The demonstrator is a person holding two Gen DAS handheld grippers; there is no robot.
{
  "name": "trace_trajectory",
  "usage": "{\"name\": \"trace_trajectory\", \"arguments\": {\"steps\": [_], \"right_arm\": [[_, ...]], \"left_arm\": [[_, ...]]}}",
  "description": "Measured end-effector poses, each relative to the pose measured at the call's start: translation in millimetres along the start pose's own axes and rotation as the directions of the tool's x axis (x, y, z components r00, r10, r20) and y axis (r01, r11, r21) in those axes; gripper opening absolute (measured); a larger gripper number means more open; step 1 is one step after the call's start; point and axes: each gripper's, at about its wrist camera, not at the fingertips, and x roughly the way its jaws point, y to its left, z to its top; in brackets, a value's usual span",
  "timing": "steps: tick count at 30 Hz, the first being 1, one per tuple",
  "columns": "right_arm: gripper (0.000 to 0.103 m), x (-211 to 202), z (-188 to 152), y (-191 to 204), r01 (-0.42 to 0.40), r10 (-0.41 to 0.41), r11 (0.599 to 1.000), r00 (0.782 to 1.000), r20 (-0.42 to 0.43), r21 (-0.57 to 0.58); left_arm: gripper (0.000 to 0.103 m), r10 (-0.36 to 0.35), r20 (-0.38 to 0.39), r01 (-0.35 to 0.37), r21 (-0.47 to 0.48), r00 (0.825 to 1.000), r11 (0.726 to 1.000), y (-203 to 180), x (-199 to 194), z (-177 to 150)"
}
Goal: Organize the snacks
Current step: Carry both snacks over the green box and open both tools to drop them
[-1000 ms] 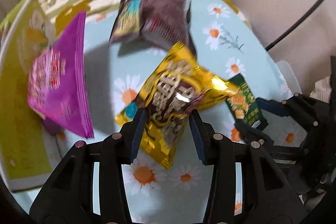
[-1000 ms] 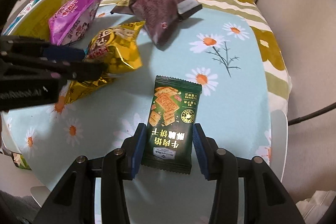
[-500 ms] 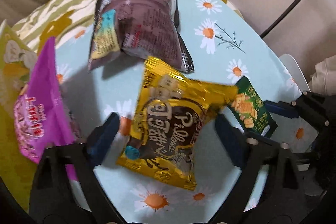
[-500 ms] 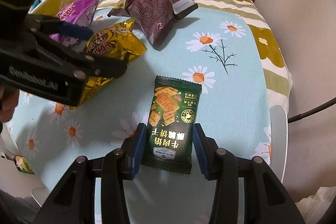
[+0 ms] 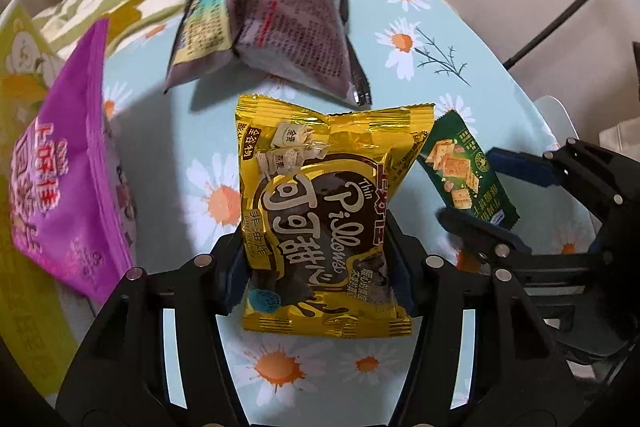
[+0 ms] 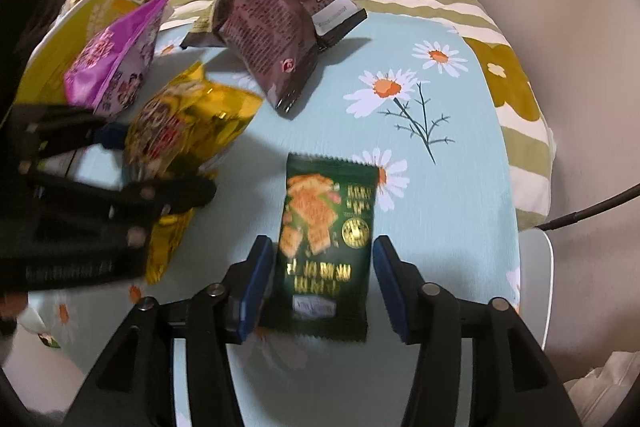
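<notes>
A yellow foil snack bag [image 5: 320,211] lies flat on the flowered tablecloth [image 6: 440,167]. My left gripper [image 5: 318,267] straddles its lower half. Its jaws are closing, and the pads just reach the bag's side edges without buckling it. A green cracker packet [image 6: 324,239] lies on the cloth between the fingers of my right gripper [image 6: 322,255]. Those jaws are opening, with a small gap on each side of the packet. In the left wrist view the green packet [image 5: 460,171] and right gripper [image 5: 492,195] sit to the right. The right wrist view shows the left gripper [image 6: 152,163] blurred around the yellow bag [image 6: 188,131].
A purple bag [image 5: 68,195] leans on a yellow-green box [image 5: 20,87] at the left. A dark maroon bag [image 5: 272,19] lies at the far side of the round table. A black cable [image 6: 592,207] hangs past the right edge. A beige curtain hangs behind.
The left gripper released its crumpled hold on the yellow bag, opened wide, then narrowed around the bag, which lies flat. The right gripper's jaws have parted from the green packet.
</notes>
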Motion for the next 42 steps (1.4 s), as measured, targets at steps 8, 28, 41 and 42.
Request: {"name": "trace_trajectory", "arguments": {"steps": [8, 28, 41, 42], "right_arm": [[0.056, 4.9, 7.0, 9.1, 0.036, -0.036, 0.999, 0.999, 0.008, -0.015], [0.039, -106.9, 54.4, 19.5, -0.092, 0.113, 0.989, 0.977, 0.183, -0.118], [0.039, -170.9, 139.5, 133.0, -0.239, 0.316, 0.931, 0.906, 0.28, -0.277], [0.039, -170.6, 147.1, 146.9, -0.259, 0.337, 0.924, 0.899, 0.278, -0.281]], "left_arm": [[0.053, 0.013, 0.002, -0.013, -0.069, 1.0, 0.998, 11.4, -2.8, -8.6], [0.052, 0.088, 0.26, -0.025, -0.237, 0.962, 0.971, 21.0, -154.3, -9.0], [0.052, 0.252, 0.322, -0.084, -0.456, 0.913, 0.886, 163.3, -250.6, -38.7], [0.052, 0.262, 0.318, -0.089, -0.468, 0.911, 0.879, 177.9, -253.5, -41.5]]}}
